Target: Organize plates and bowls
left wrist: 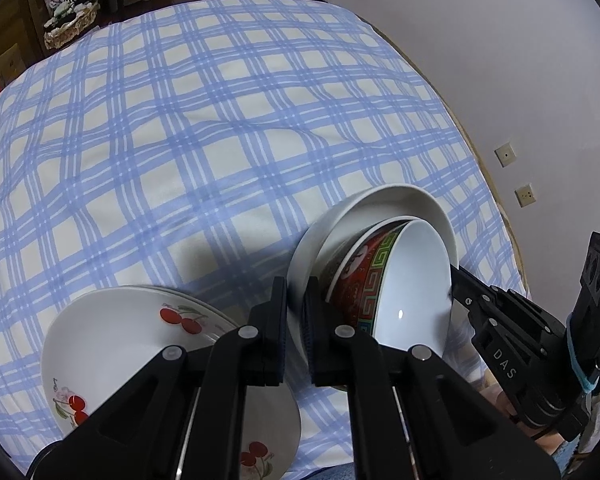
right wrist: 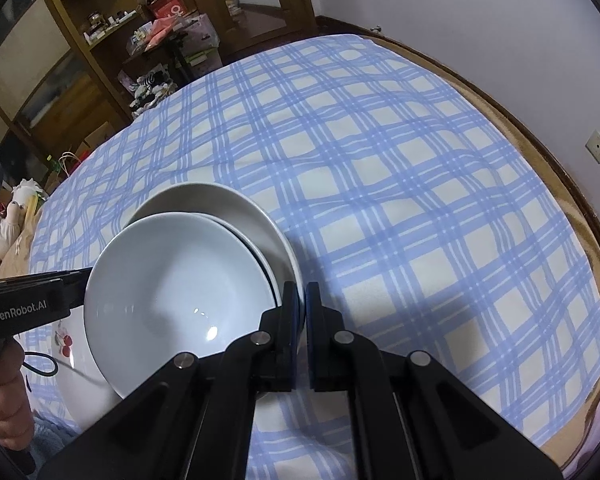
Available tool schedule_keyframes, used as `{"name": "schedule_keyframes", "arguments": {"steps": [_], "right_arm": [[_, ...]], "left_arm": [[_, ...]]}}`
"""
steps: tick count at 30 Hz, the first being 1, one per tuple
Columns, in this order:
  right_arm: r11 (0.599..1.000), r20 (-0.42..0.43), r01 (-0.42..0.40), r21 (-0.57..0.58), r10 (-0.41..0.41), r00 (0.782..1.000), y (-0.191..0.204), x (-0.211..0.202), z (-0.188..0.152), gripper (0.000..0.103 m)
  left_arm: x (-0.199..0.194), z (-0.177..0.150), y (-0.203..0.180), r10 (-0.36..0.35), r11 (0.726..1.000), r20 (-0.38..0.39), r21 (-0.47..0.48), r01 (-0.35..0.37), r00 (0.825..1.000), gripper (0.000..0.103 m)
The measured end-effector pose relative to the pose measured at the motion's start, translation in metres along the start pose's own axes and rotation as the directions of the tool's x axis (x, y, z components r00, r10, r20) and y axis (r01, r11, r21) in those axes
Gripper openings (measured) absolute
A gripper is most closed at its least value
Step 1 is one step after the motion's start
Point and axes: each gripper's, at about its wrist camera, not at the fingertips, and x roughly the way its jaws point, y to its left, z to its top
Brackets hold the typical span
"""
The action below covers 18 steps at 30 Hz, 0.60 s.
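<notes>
A white plate (left wrist: 384,204) is held off the blue checked cloth with a red-patterned bowl (left wrist: 404,280) nested in it. My left gripper (left wrist: 297,292) is shut on the plate's near rim. My right gripper (right wrist: 302,300) is shut on the opposite rim of the same white plate (right wrist: 204,200), beside the bowl's white inside (right wrist: 172,284). The right gripper (left wrist: 456,280) also shows in the left wrist view behind the bowl, and the left gripper (right wrist: 88,280) shows at the left of the right wrist view. A stack of cherry-printed plates (left wrist: 112,340) lies on the cloth below the left gripper.
The round table under the blue checked cloth (right wrist: 400,184) has a wooden edge (right wrist: 580,208) by the wall on the right. A shelf unit with clutter (right wrist: 100,32) stands beyond the far side. A basket (left wrist: 70,20) sits past the table's far left.
</notes>
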Motion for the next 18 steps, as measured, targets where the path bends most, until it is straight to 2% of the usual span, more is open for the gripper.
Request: {"name": "schedule_keyframes", "arguments": {"steps": [10,18], "right_arm": [[1.000,-0.009,-0.011,0.022,0.011,1.000,0.003,-0.005,0.005,0.006],[1.000,-0.006,-0.002,-0.012,0.002,1.000,0.016,-0.017,0.021,0.006]], "left_arm": [[-0.003,0.002,0.004,-0.018,0.999,-0.028,-0.040,0.017,0.999,0.007],[-0.020,0.009,0.010,-0.031,0.997,0.007,-0.070,0.031,1.000,0.007]]}}
